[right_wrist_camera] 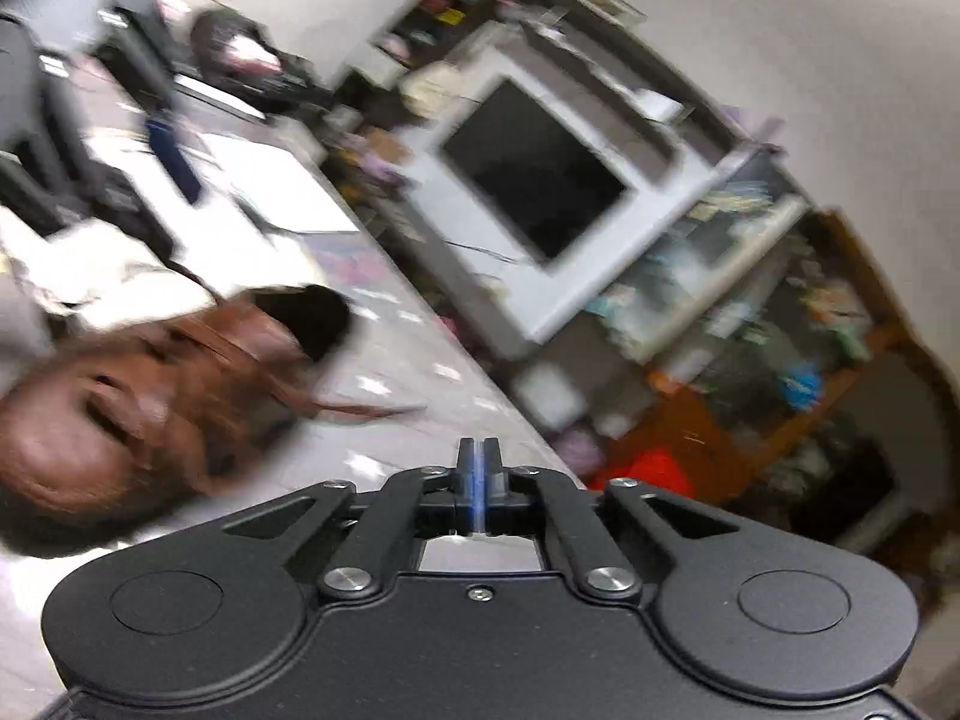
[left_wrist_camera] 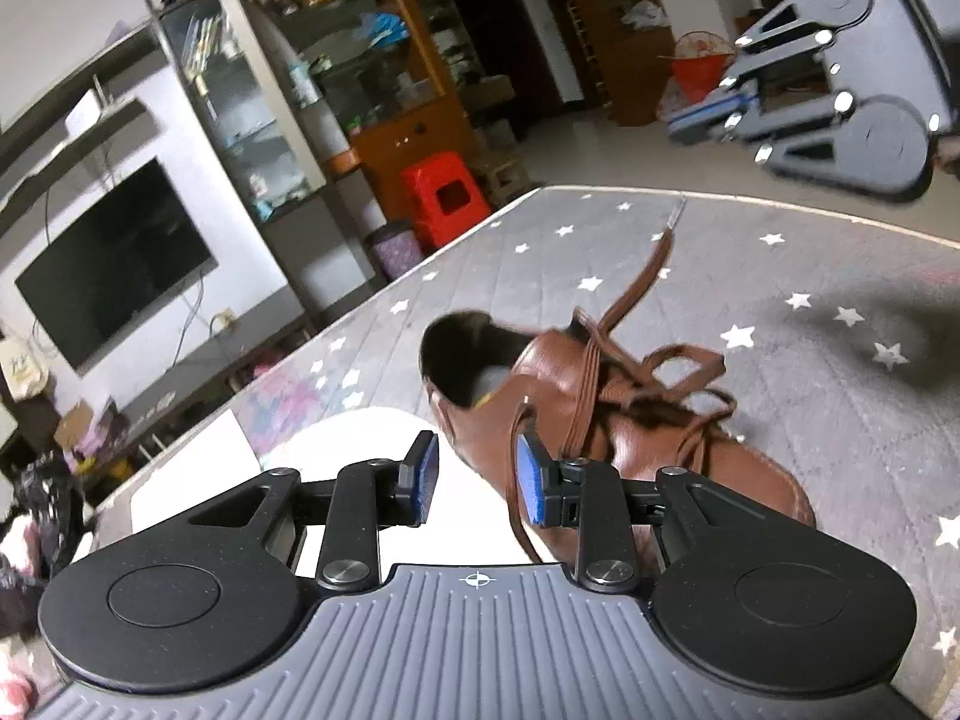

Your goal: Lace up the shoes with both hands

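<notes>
Left wrist view. Left gripper: low in the foreground, jaws apart, blue pads facing each other, nothing clamped between them; one brown lace strand hanging down past the inner face of the right-hand pad, contact not certain. Brown leather shoe: lying on the surface, just beyond the gripper, opening turned toward the left of the frame, toe toward the lower right. Laces: loosely looped and crossed over the tongue, one long loose end trailing away across the surface toward its far edge. Surface cover: grey, quilted, white stars. White sheet: flat on the surface, left of the gripper. Right gripper: upper right, raised above the surface, well apart from the shoe, blue pads pressed together. Background: television on a white wall, glass cabinet, red stool on the floor.

Right wrist view, heavily blurred by motion. Right gripper: jaws closed, blue pads meeting in a thin line, nothing seen between them. Shoe: at left on the surface, smeared, opening dark toward the centre, one lace end stretched out to its right. Left gripper: upper left, blurred, one blue pad visible.
</notes>
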`<state>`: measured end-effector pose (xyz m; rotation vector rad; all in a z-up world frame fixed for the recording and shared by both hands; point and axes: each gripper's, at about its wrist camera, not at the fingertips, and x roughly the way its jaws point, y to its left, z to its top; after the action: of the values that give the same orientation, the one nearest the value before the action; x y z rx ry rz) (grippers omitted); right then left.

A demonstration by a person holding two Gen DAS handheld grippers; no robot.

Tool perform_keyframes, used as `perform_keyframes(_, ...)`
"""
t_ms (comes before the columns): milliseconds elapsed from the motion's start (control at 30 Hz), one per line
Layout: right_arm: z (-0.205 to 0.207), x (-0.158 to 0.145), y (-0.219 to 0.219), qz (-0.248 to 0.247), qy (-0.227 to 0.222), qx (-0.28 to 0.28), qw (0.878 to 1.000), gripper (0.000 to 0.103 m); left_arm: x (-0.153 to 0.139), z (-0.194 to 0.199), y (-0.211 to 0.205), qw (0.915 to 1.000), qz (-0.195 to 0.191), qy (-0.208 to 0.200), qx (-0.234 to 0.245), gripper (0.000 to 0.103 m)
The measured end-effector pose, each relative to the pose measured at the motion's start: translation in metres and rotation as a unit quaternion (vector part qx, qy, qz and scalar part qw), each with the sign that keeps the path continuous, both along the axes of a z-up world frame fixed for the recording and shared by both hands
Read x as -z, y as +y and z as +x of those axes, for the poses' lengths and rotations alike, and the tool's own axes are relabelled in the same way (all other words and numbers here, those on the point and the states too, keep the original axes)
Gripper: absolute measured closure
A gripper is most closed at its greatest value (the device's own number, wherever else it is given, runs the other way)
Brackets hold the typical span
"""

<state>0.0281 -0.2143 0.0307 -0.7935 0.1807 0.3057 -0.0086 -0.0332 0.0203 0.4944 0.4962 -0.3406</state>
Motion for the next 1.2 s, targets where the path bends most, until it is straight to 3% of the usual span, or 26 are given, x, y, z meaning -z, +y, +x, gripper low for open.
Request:
perform_keyframes(100, 0.000, 0.000, -0.011, 0.054, 0.049, -0.004, 0.997, 0.103, 0.002, -0.005, 0.000, 0.9999, -0.007, 0.005, -0.005, 0.074)
perform_keyframes(200, -0.013, 0.011, -0.007, 0.077, 0.089, -0.032, 0.993, 0.103, 0.005, -0.009, 0.000, 0.9999, -0.010, 0.008, -0.010, 0.073)
perform_keyframes(500, -0.008, 0.033, 0.008, 0.101, 0.120, -0.048, 0.987, 0.097, 0.004, -0.024, -0.005, 0.9996, -0.015, 0.006, -0.022, 0.072)
perform_keyframes(600, -0.006, 0.040, 0.013, 0.109, 0.129, -0.053, 0.984, 0.086, 0.005, -0.028, -0.005, 0.9995, -0.018, 0.007, -0.027, 0.071)
perform_keyframes(733, -0.004, 0.050, 0.019, 0.119, 0.142, -0.060, 0.981, 0.085, 0.006, -0.033, -0.003, 0.9993, -0.017, 0.008, -0.032, 0.071)
perform_keyframes(767, -0.003, 0.052, 0.021, 0.121, 0.145, -0.062, 0.980, 0.091, 0.006, -0.033, -0.003, 0.9993, -0.017, 0.009, -0.033, 0.071)
perform_keyframes(867, 0.008, 0.051, 0.016, 0.117, 0.133, -0.044, 0.983, 0.097, 0.007, -0.033, -0.001, 0.9991, -0.019, 0.010, -0.037, 0.070)
perform_keyframes(1200, 0.044, 0.047, -0.001, 0.101, 0.088, 0.019, 0.991, 0.097, 0.009, -0.022, -0.006, 0.9990, -0.018, 0.021, -0.034, 0.069)
